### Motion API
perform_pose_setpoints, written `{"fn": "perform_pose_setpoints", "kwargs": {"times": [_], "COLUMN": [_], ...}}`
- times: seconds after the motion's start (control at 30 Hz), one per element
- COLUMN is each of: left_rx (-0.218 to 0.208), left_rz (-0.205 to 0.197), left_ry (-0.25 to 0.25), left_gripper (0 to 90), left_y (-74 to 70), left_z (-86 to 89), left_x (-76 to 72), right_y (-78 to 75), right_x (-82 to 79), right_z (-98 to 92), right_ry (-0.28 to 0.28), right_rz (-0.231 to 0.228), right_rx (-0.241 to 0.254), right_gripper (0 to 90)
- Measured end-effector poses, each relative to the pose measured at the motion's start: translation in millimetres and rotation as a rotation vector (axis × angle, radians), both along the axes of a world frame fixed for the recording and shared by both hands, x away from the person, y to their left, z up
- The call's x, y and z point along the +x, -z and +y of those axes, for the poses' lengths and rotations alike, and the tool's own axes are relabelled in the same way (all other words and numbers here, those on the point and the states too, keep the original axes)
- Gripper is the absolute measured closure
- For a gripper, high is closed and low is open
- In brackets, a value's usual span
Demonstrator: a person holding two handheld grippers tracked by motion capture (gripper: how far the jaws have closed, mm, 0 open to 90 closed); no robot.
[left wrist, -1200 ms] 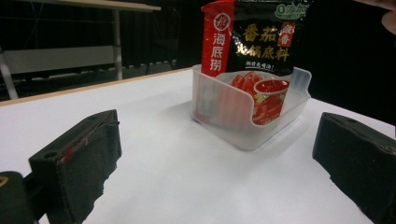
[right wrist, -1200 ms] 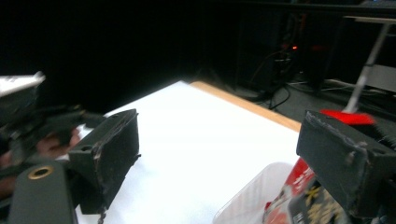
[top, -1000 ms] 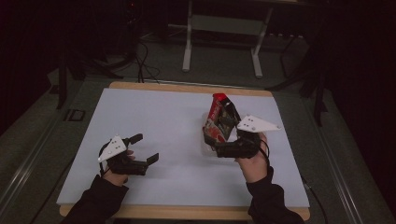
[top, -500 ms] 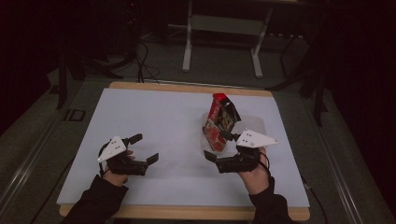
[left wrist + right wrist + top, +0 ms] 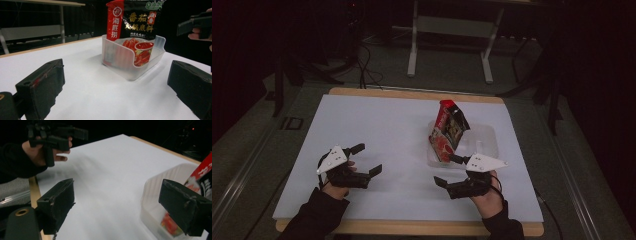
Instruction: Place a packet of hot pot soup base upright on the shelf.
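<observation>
Right gripper point(image 5: 450, 170) is pulling back toward the near edge of the surface point(image 5: 387, 130); a second ago it was up against the sauce packet point(image 5: 448, 131), now it is clear of it, jaws spread wide and empty. Through the right gripper view, its jaws are framing bare white surface, with the clear plastic tray point(image 5: 160, 195) sitting by the right-hand jaw.

Left gripper point(image 5: 367, 161) is resting at the near left, where it was before, jaws also wide and holding nothing. In the left gripper view the jaws are pointing across at the tray point(image 5: 130, 67).

The packet, red and black with tomato artwork, is standing on end inside the tray, tilting a little, its top rising well above the tray wall. The tray is sitting on the right half of the surface, just beyond the right gripper. Both of the person's dark sleeves are coming in from the near edge.
</observation>
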State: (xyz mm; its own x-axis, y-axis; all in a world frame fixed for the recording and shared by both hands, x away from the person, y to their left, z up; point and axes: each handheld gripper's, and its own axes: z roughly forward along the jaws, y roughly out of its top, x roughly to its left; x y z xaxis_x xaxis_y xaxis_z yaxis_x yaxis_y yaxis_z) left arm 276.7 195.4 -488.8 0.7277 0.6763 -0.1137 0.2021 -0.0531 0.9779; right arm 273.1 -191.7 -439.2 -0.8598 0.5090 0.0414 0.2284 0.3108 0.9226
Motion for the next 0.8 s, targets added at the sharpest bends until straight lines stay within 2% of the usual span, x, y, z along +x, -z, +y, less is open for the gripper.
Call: {"fn": "perform_pose_setpoints", "kwargs": {"times": [0.27, 0.47, 0.7, 0.8], "left_rx": [0.008, 0.016, 0.023, 0.019], "left_rz": [-0.005, -0.004, -0.001, 0.0], "left_ry": [0.005, 0.004, 0.011, 0.01], "left_gripper": [1.7, 1.7, 1.7, 1.7], "left_y": [-0.1, 0.8, 1.7, 2.0], "left_z": [-0.9, -1.5, -2.4, -2.5], "left_x": [-0.5, -0.5, -0.5, -0.2], "right_y": [14.2, 18.2, 22.4, 24.5], "right_x": [-6.3, -10.3, -12.5, -13.5], "right_z": [-7.3, -15.6, -28.0, -32.4], "right_ry": [-0.008, -0.037, -0.013, -0.008], "right_rz": [0.012, -0.002, -0.003, -0.012], "right_rx": [-0.015, 0.027, 0.029, 0.014], "right_gripper": [13.0, 12.9, 12.9, 13.0]}}
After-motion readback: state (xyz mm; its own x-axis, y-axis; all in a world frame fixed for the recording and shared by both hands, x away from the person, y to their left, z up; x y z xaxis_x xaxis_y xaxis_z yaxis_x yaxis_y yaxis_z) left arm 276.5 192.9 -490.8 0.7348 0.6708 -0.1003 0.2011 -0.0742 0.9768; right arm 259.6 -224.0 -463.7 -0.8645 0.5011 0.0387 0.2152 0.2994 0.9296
